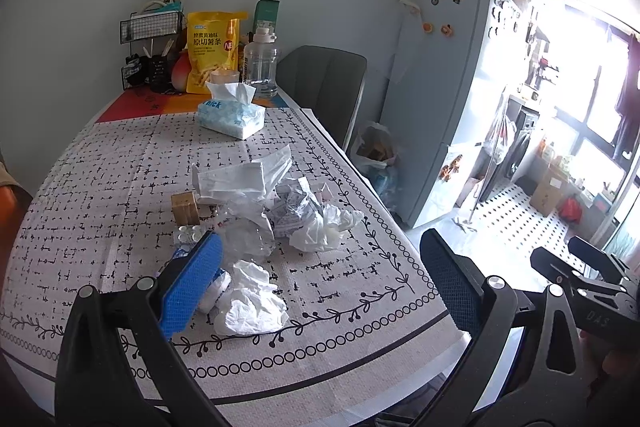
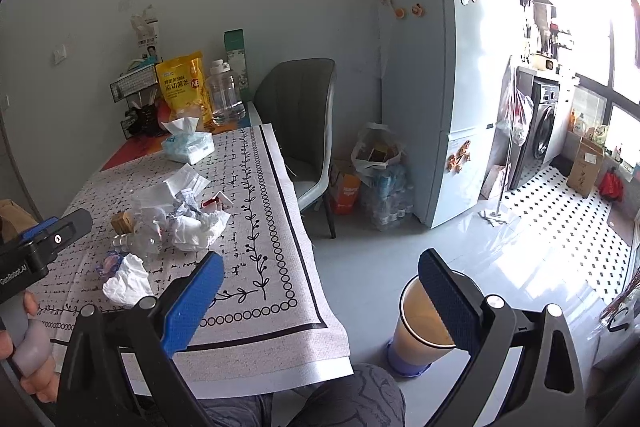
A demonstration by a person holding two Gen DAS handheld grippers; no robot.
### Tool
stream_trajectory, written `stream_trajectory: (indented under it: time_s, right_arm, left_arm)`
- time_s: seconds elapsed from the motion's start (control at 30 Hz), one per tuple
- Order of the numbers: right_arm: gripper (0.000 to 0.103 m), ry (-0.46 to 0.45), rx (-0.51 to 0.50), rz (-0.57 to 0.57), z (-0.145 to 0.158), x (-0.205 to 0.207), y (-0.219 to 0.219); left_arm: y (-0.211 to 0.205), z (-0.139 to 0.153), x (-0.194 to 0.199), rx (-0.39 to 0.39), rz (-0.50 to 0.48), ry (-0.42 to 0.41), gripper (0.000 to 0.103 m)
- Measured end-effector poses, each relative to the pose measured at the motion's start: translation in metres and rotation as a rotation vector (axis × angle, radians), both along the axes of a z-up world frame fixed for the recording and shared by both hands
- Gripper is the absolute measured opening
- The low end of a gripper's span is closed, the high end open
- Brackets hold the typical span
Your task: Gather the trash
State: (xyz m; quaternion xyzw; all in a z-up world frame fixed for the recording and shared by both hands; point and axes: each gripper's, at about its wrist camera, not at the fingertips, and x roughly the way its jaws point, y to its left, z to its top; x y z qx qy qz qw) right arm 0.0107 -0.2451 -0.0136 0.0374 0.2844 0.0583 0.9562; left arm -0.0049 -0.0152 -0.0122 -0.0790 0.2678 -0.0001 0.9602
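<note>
A heap of trash (image 1: 276, 207) lies mid-table: crumpled white tissues, plastic wrappers, printed paper, a crushed clear bottle and a small brown box (image 1: 185, 207). A loose tissue wad (image 1: 250, 301) lies nearest. The heap also shows in the right wrist view (image 2: 180, 219). My left gripper (image 1: 320, 267) is open and empty, hovering over the table's near edge, its left finger beside the wad. My right gripper (image 2: 320, 291) is open and empty, off the table's right side. An orange waste bin (image 2: 420, 327) stands on the floor below it.
A tissue box (image 1: 232, 113), yellow snack bag (image 1: 214, 51), water jug (image 1: 261, 65) and wire rack (image 1: 150, 47) stand at the table's far end. A grey chair (image 2: 304, 123), a bag of bottles (image 2: 384, 187) and a fridge (image 2: 436, 79) are to the right.
</note>
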Motion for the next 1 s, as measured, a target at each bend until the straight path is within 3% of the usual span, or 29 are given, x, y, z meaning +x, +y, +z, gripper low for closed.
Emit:
stream_trajectory:
  time_s: [1.0]
  right_arm:
    - [0.095, 0.013, -0.012, 0.012, -0.006, 0.001, 0.010]
  left_arm:
    - [0.016, 0.000, -0.001, -0.021, 0.028, 0.006, 0.098]
